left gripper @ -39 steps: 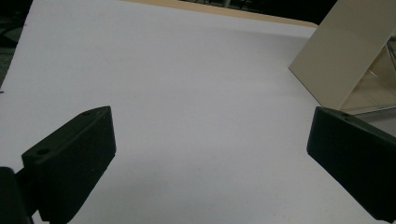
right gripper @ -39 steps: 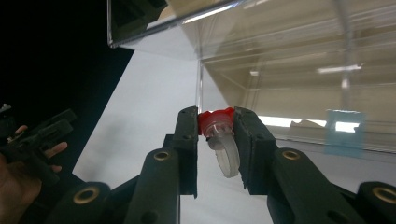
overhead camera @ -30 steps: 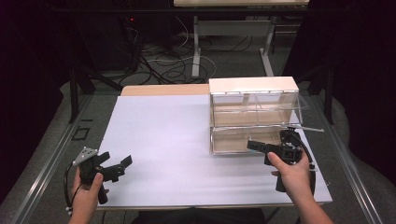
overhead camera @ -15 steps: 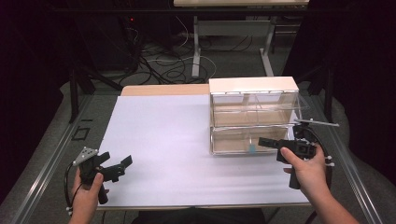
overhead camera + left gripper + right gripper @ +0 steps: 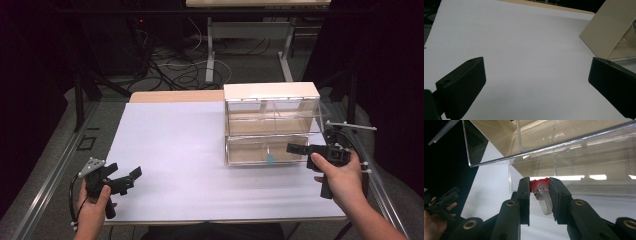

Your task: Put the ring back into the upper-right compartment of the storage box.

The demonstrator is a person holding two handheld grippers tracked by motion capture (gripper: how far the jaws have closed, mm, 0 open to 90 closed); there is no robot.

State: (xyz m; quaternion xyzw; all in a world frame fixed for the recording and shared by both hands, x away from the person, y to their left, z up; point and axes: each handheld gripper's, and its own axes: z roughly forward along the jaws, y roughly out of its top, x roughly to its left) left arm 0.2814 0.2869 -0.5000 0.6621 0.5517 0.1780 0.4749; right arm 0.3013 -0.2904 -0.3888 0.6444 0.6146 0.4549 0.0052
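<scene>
A clear two-tier drawer cabinet (image 5: 270, 93) with a white top stands at the right of the white table (image 5: 170, 145). Its upper drawer (image 5: 274, 120) juts out toward me. My right gripper (image 5: 296, 148) hovers at the cabinet's front right corner, level with the lower drawer. In the right gripper view that gripper (image 5: 540, 180) is shut on a small red-capped clear ring (image 5: 543, 200), just under the open drawer's clear lip (image 5: 564, 142). My left gripper (image 5: 126, 175) rests near the front left of the table, open, with nothing between its jaws (image 5: 536, 70).
A small teal piece (image 5: 270, 159) lies inside the lower drawer. The cabinet's beige side (image 5: 604, 30) rises to the right of the left gripper. A wooden strip (image 5: 175, 96) edges the table's far side; cables and table legs lie on the floor beyond.
My right gripper has moved to the right and a little up, from the lower drawer's front to the cabinet's right corner. The left hand has stayed in place.
</scene>
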